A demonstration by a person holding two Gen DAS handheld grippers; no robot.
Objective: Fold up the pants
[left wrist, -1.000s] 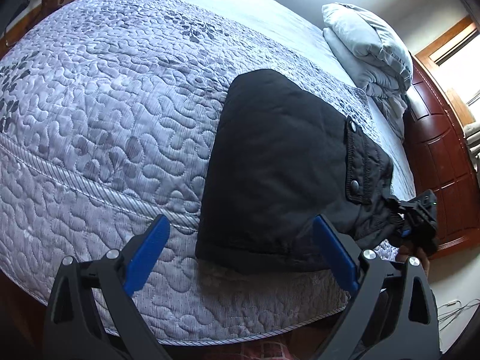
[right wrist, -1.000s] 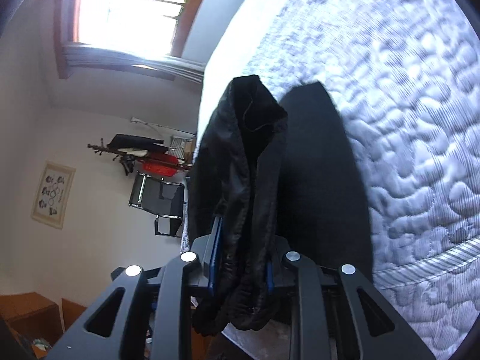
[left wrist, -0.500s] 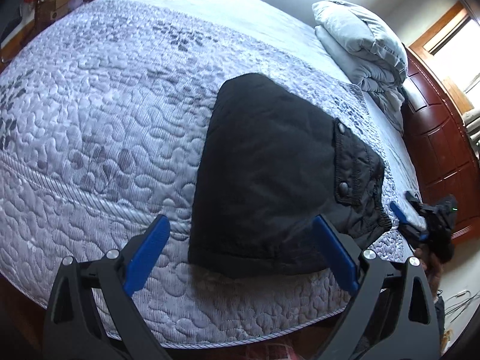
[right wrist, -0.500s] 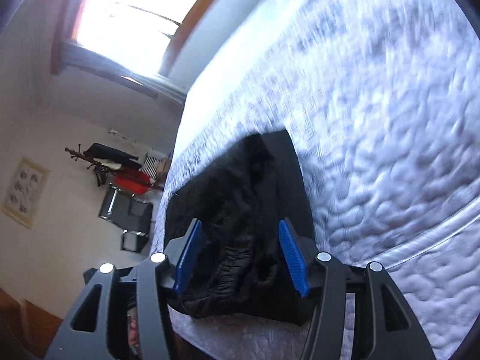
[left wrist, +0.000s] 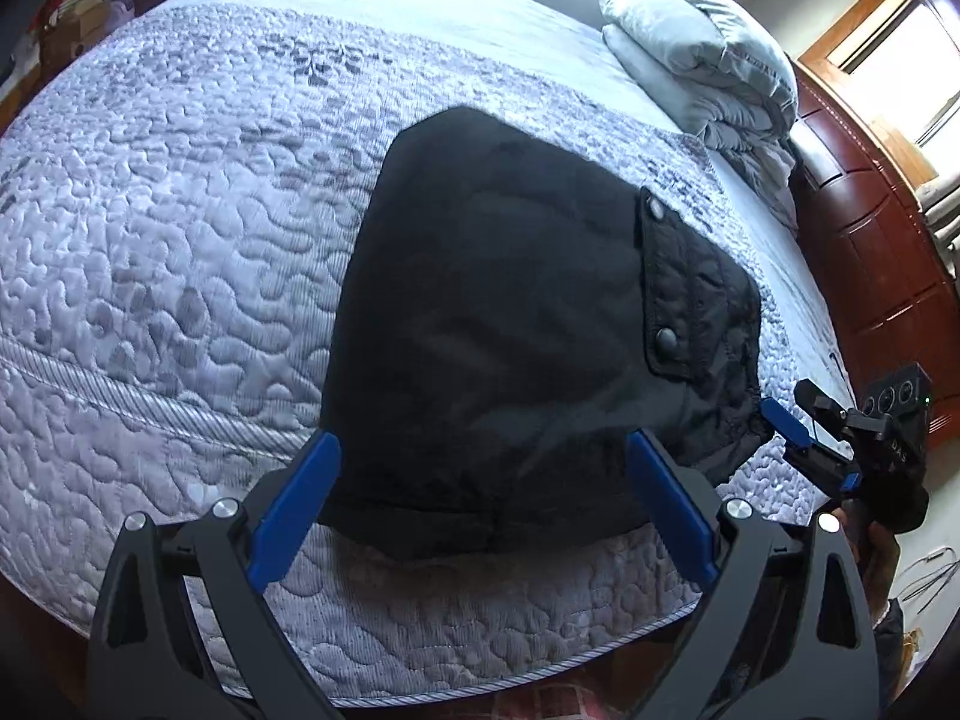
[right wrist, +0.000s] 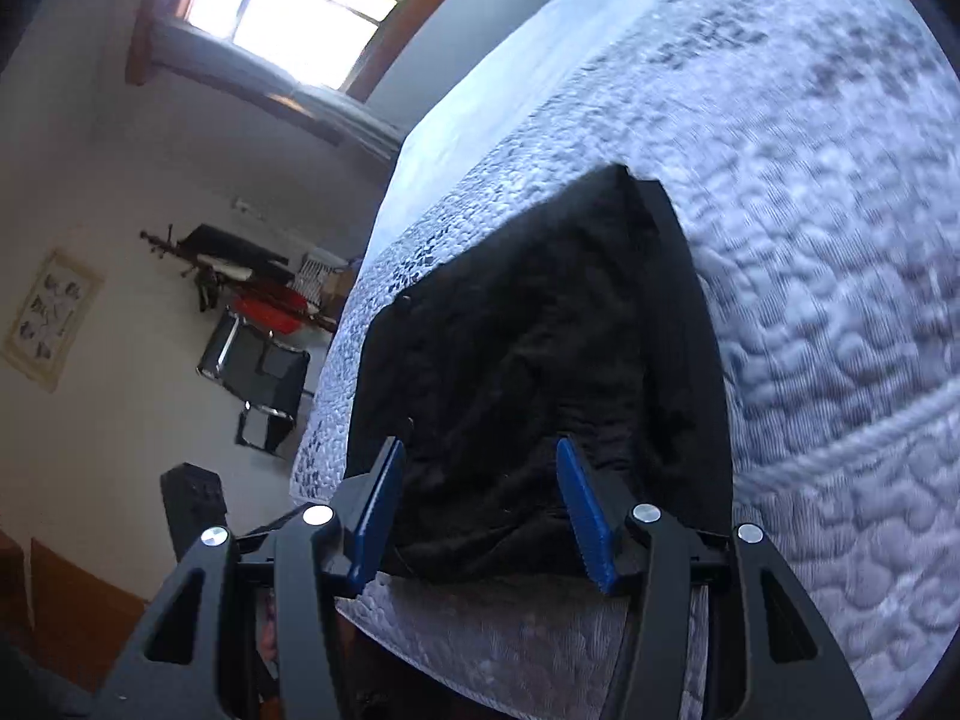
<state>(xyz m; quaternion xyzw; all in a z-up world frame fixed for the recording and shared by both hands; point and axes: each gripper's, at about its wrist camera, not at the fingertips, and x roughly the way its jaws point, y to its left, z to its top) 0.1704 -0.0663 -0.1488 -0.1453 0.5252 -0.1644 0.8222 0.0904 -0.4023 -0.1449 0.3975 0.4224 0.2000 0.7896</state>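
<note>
The folded black pants [left wrist: 498, 330] lay near the front edge of the quilted bed [left wrist: 180, 240], their long side running away toward the pillows [left wrist: 696, 54], straight ahead of and below the left gripper [left wrist: 480, 498], whose jaws stood wide and empty. The right gripper [right wrist: 474, 504] sat just off the pants' right-hand end, pointing across at it, jaws partway apart and closing slightly, no cloth pinched between them. Nothing else lay on the quilt around the pants; a wooden cabinet [left wrist: 870, 252] stood beyond the bed.
</note>
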